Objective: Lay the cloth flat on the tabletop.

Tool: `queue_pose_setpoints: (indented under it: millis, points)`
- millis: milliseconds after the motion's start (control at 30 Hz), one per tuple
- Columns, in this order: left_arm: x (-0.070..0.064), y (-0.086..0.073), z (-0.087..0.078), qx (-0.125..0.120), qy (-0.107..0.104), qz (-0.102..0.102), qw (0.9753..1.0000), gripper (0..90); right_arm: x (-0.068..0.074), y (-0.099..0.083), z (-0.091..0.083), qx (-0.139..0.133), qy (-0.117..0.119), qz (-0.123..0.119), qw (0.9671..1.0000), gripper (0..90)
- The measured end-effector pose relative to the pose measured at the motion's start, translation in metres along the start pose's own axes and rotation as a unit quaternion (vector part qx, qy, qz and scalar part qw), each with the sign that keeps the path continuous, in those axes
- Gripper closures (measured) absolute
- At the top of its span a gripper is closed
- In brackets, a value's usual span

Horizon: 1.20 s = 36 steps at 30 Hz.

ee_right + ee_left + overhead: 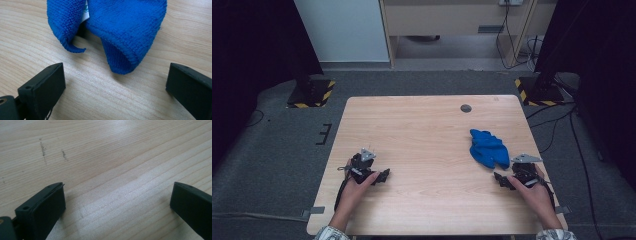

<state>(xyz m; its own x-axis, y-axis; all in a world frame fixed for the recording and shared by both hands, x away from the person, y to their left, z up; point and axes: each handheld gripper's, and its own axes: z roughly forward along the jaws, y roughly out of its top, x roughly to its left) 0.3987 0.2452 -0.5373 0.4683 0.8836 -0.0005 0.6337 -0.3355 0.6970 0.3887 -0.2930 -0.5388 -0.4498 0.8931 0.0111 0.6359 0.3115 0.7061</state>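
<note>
Although the right gripper (115,85) sits low over the desk (422,135) with its jaws spread wide and nothing between them, no grasp has been made yet, so the work looks to be at its very start. Just ahead of those jaws lies the blue cloth (110,27), crumpled in a loose heap; its nearest fold hangs down toward the gap, a little nearer the right-hand jaw than the left, and stops short of both. A second, thinner hem curls out ahead of the left-hand jaw, and a white label (85,11) peeks out deeper in the folds, though too little of it shows to read. From the high view the cloth (488,148) rests just beyond the right gripper (507,181), near but apart. The left gripper (117,200) is likewise spread open and empty, with bare wood between and ahead of its jaws and a few faint dark scuffs (43,148) farther on; in the high view it (382,176) lies well apart from the cloth. What remains, by my reckoning, is everything: closing on a fold, lifting, and whatever spreading or folding follows.
</note>
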Motion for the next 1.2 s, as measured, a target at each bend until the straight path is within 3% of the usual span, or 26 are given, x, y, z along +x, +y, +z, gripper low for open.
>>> queue_pose_setpoints:
  millis: [900,1100,1200]
  points:
    - [0.000,0.000,0.000,0.000,0.000,0.000,1.0000,0.0,-0.001,0.001,0.002,0.000,-0.002,-0.001,1.0000,1.8]
    - [0.000,0.000,0.000,0.000,0.000,0.000,1.0000,0.0,-0.004,0.003,-0.005,0.001,0.014,0.024,0.9996,6.4]
    - [0.000,0.000,0.000,0.000,0.000,0.000,1.0000,0.0,-0.003,0.006,-0.009,-0.005,0.013,0.019,0.9997,7.7]
